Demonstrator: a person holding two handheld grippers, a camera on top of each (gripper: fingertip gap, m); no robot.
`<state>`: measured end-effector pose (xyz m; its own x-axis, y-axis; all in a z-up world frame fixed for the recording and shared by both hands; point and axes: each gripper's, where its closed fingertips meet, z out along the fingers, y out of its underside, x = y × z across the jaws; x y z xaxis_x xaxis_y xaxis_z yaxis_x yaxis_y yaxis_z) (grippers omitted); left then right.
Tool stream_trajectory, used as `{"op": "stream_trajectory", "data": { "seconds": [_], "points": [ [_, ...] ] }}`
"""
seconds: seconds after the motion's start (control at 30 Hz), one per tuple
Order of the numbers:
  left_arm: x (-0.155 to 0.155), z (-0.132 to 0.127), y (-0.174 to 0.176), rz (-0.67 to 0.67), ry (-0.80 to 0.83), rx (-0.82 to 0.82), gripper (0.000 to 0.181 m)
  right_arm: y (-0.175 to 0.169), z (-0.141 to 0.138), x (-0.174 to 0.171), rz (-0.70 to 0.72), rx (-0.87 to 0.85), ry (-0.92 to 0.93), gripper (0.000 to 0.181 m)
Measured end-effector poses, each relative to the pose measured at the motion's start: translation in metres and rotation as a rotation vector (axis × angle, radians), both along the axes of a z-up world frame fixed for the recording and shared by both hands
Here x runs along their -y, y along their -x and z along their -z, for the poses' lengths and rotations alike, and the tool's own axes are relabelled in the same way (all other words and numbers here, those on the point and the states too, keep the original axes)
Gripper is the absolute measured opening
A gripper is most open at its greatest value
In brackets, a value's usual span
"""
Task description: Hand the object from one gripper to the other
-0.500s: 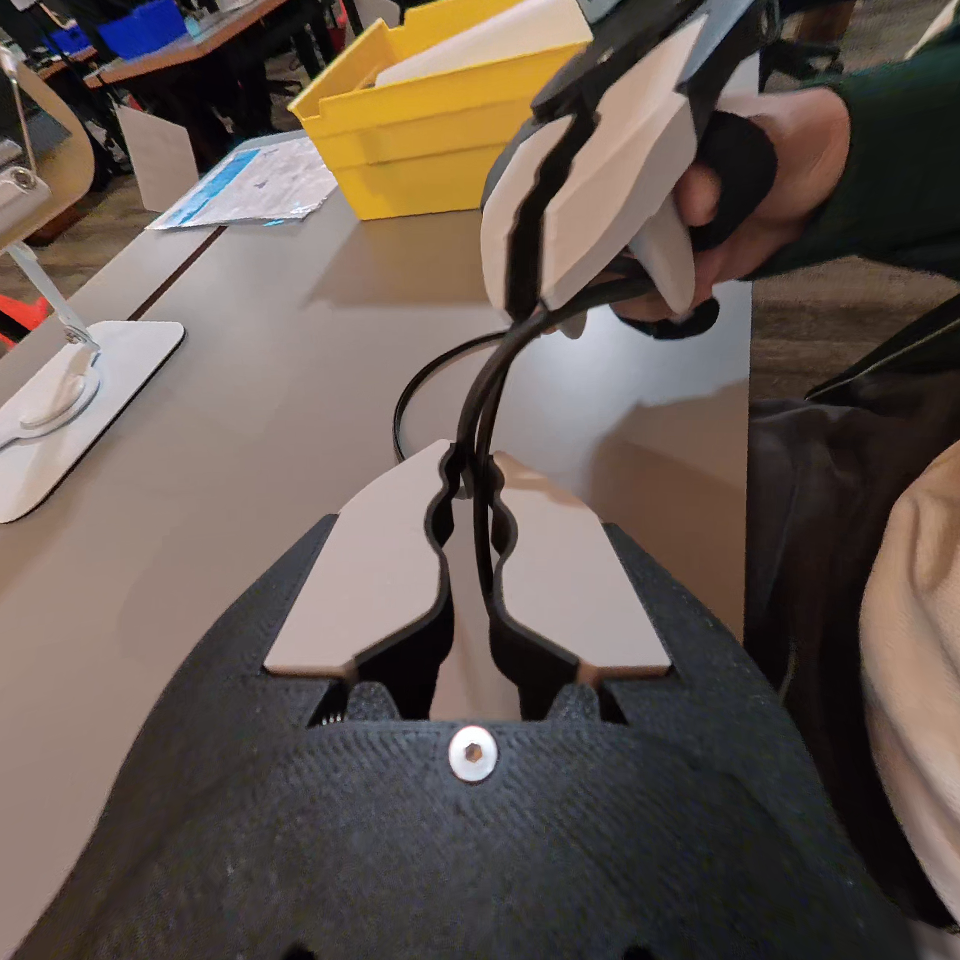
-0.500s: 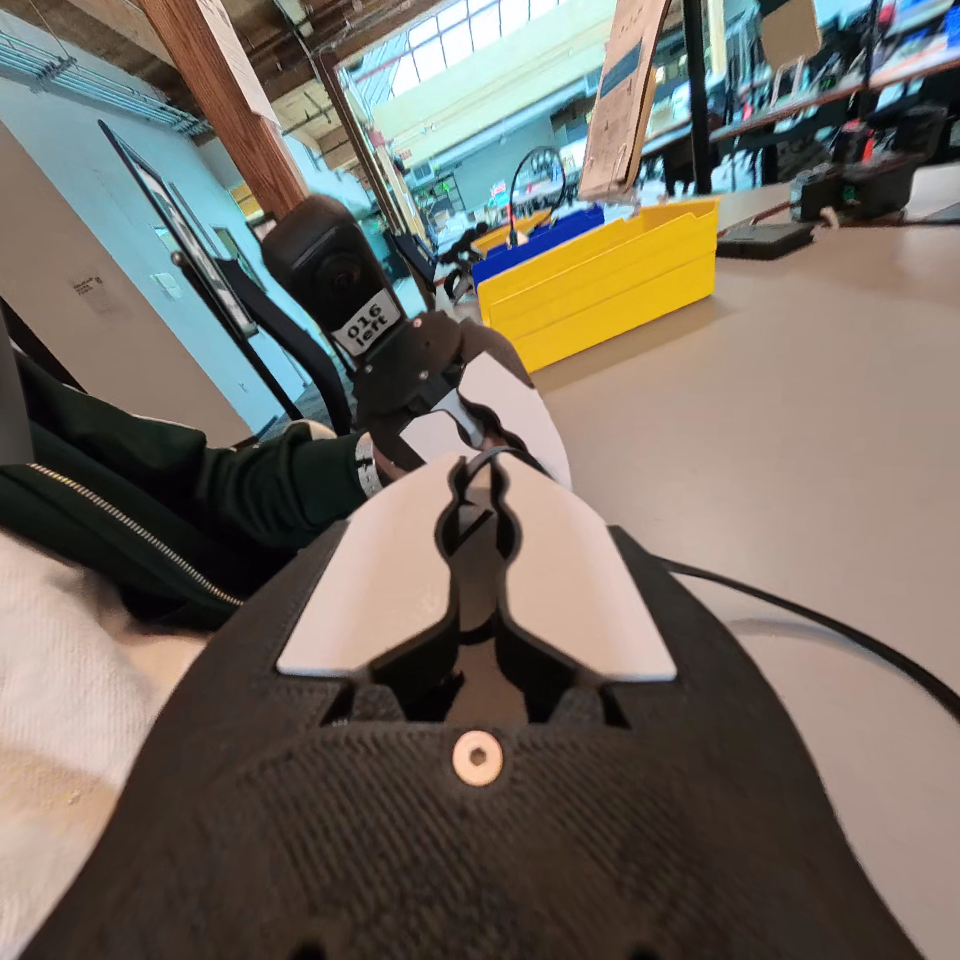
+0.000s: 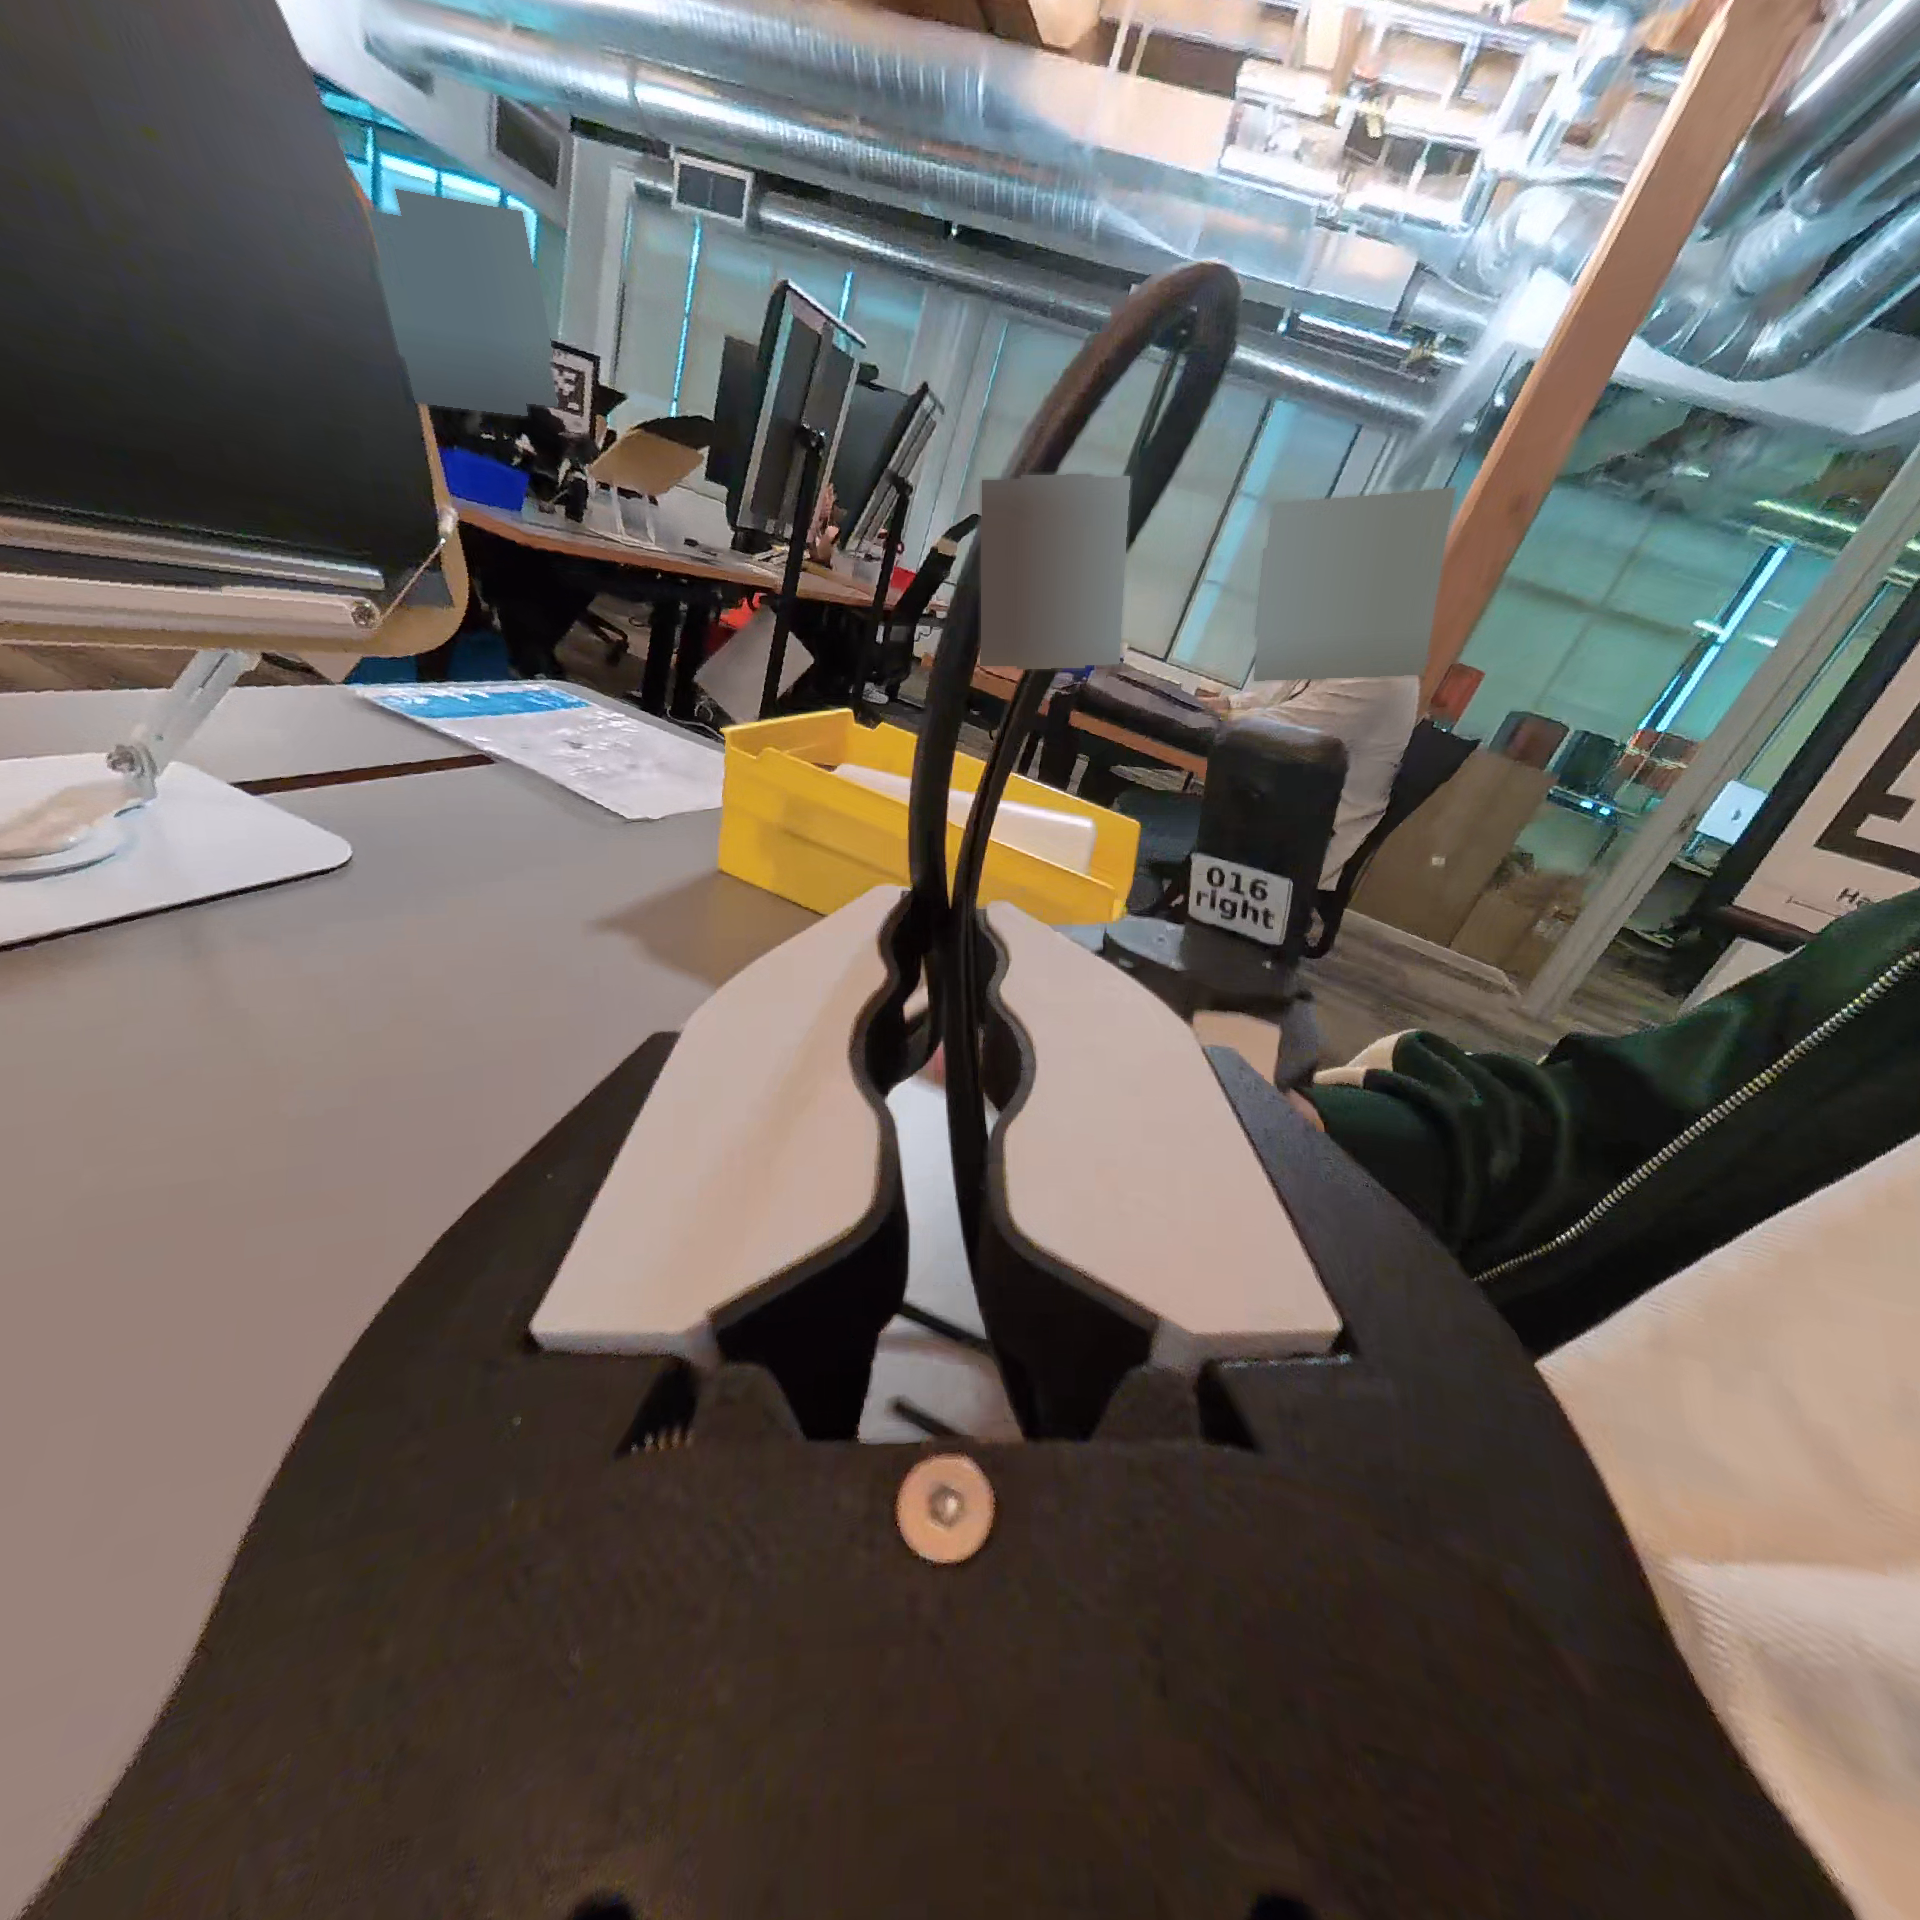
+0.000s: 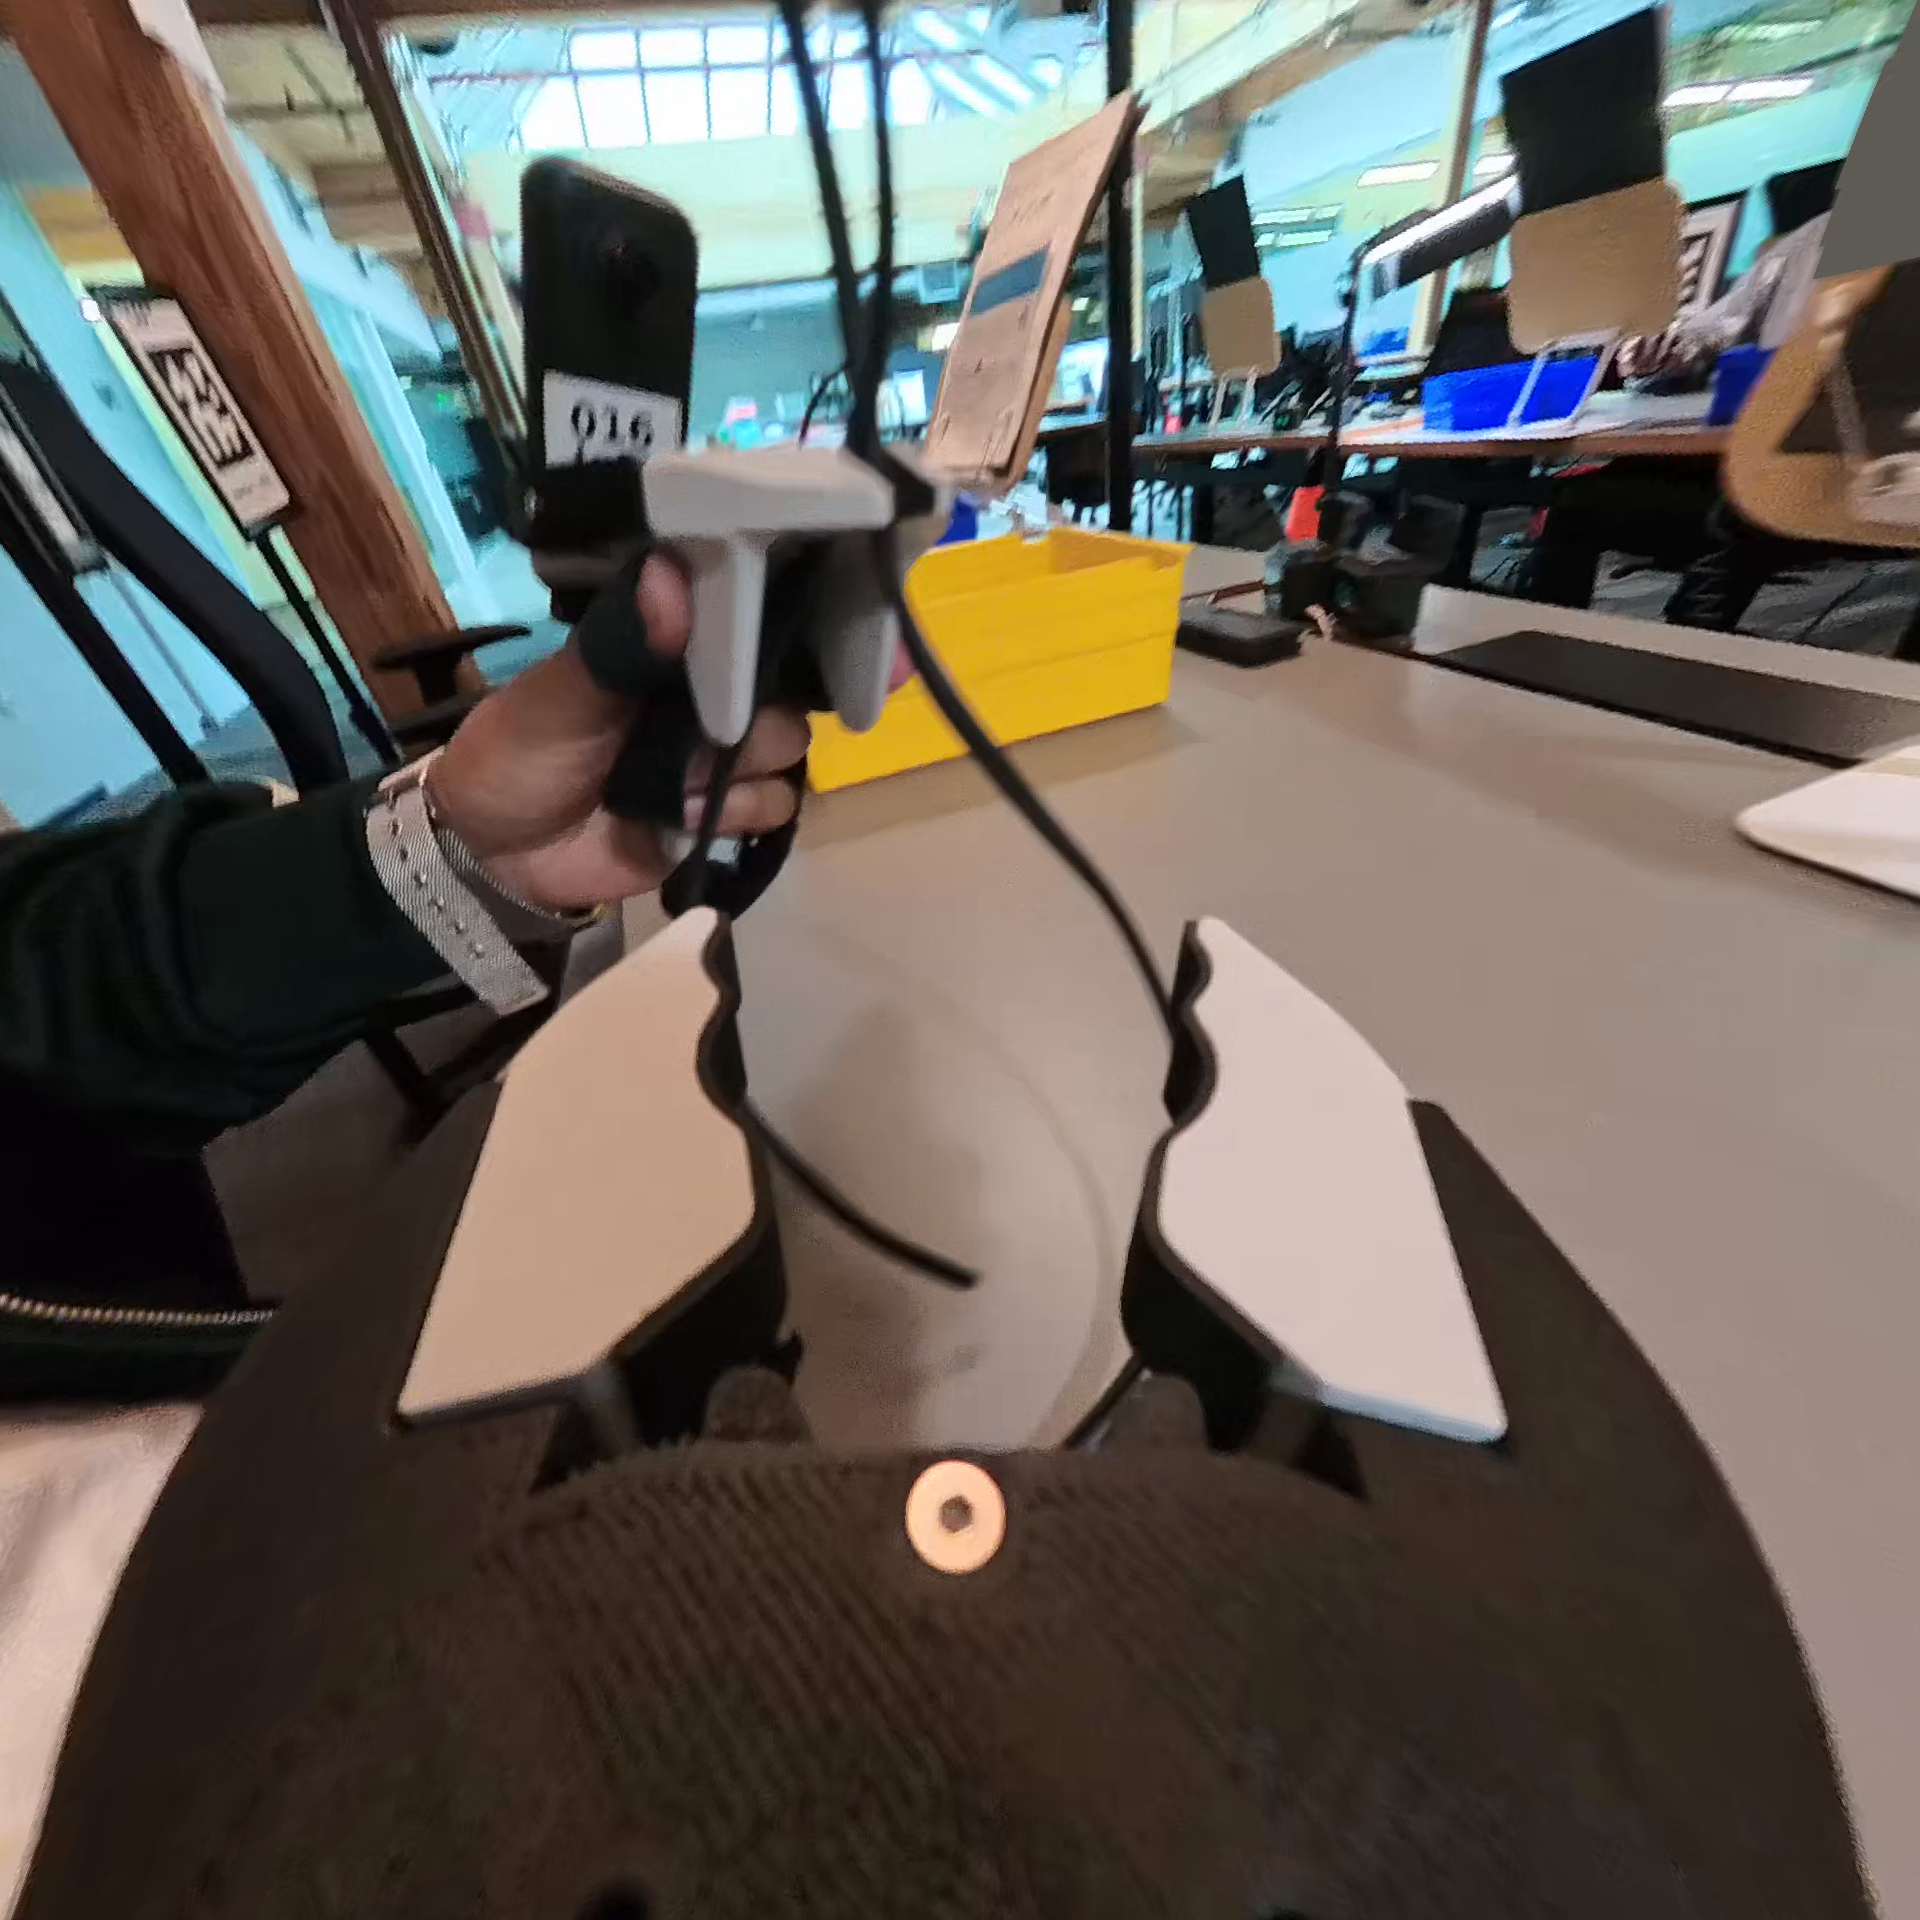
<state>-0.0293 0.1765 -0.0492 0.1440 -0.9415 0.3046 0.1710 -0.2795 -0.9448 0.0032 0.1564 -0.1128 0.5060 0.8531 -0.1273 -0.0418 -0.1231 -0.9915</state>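
The left claw clamps the looped black cable, holding it upright above the table; the right claw gapes, released, so the handover looks complete

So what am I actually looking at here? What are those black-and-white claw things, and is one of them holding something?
There is no robot here: a person holds a hand tool in each hand, and each tool has two jaws and a small camera looking forward along them. One picture comes from the left tool, the other from the right.

The left gripper has its jaws shut on a black cable, which loops up above it and hangs down below. From the right tool's camera you see that left gripper farther off, with the person's hand squeezing its handle. The right gripper stands wide open, holding nothing.

On the grey table sits a yellow bin.
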Motion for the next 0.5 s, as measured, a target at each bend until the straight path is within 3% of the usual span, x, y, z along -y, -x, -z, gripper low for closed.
{"op": "stream_trajectory", "data": {
  "seconds": [0.13, 0.33, 0.4, 0.5],
  "points": [
    [0.012, -0.008, -0.011, 0.041, 0.013, 0.023, 0.009, 0.026, 0.005, 0.011, 0.014, 0.081, -0.031, 0.088],
    [0.023, -0.015, -0.023, 0.08, 0.056, 0.067, 0.009, 0.018, 0.004, 0.002, 0.159, 0.165, -0.077, 0.1],
    [0.023, -0.015, -0.026, 0.077, 0.077, 0.077, 0.01, 0.017, 0.006, 0.0, 0.205, 0.224, -0.101, 0.113],
    [0.019, -0.011, -0.026, 0.028, 0.06, 0.052, 0.009, 0.029, 0.016, 0.008, 0.165, 0.324, -0.123, 0.111]
  ]
}}
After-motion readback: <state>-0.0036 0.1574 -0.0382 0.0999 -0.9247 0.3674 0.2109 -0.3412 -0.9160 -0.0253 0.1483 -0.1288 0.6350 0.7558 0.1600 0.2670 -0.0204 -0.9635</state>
